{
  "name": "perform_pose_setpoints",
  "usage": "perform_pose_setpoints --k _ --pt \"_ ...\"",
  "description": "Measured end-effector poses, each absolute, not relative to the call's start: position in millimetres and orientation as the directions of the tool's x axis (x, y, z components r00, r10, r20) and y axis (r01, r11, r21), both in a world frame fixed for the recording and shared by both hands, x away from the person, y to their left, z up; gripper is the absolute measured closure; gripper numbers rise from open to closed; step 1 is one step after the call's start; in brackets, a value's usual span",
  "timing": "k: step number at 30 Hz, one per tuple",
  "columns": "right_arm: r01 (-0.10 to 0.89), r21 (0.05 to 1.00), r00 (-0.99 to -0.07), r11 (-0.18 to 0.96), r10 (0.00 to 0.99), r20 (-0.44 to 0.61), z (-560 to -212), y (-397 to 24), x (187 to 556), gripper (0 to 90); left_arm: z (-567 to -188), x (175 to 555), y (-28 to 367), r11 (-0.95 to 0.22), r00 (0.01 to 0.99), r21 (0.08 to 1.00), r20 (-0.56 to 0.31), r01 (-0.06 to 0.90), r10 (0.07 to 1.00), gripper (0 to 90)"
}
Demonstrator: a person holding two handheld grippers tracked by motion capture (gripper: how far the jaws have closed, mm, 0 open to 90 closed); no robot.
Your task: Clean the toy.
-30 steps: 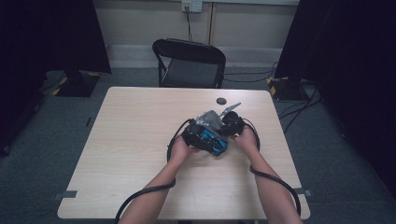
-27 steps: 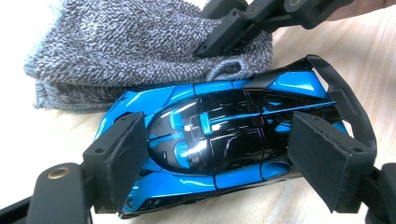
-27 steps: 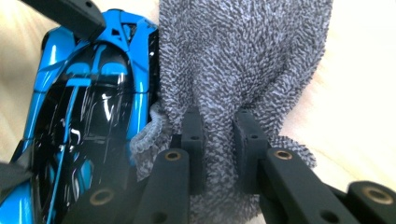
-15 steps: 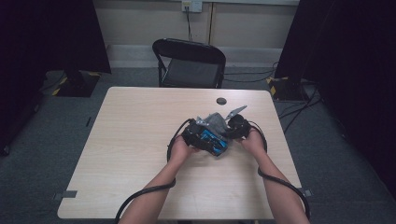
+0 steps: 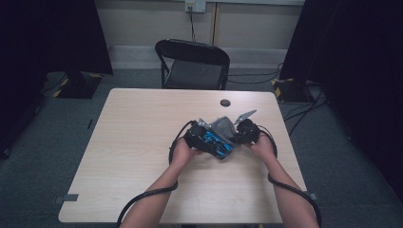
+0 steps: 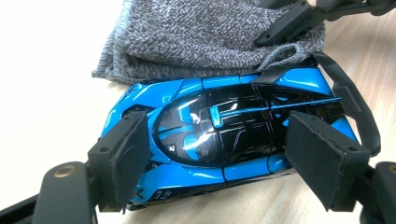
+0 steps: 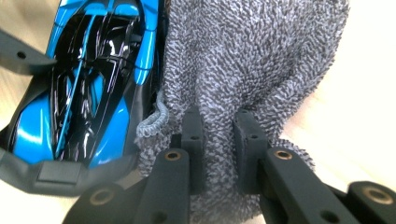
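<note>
While the left gripper (image 6: 212, 154) fingers clasp the blue toy car (image 6: 224, 135), the right gripper (image 7: 219, 135) fingers pinch the grey cloth (image 7: 252, 60).

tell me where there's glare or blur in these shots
Left gripper view: bright glare streaks on the toy car, table washed out pale. Right gripper view: grey cloth crisp, near jaws slightly soft. High view: dim, dark room edges, table evenly lit.
</note>
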State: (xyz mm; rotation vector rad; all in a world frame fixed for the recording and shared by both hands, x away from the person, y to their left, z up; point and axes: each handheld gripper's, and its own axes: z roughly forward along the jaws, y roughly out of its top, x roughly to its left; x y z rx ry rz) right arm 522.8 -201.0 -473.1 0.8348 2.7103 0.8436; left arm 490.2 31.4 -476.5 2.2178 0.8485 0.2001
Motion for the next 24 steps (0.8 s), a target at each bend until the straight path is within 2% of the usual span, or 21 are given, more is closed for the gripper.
perform_pose_setpoints --k 7,24 --pt "0.455 0.544 -0.833 0.705 0.553 -0.021 -471 -213 518 77.0 -476 491 31 -0.508 0.767 0.687 -0.112 0.519 0.632 22.3" --pt "0.469 0.555 -0.827 0.687 0.563 0.002 -469 -245 485 76.8 -476 491 31 -0.506 0.766 0.688 -0.114 0.520 0.632 22.1"
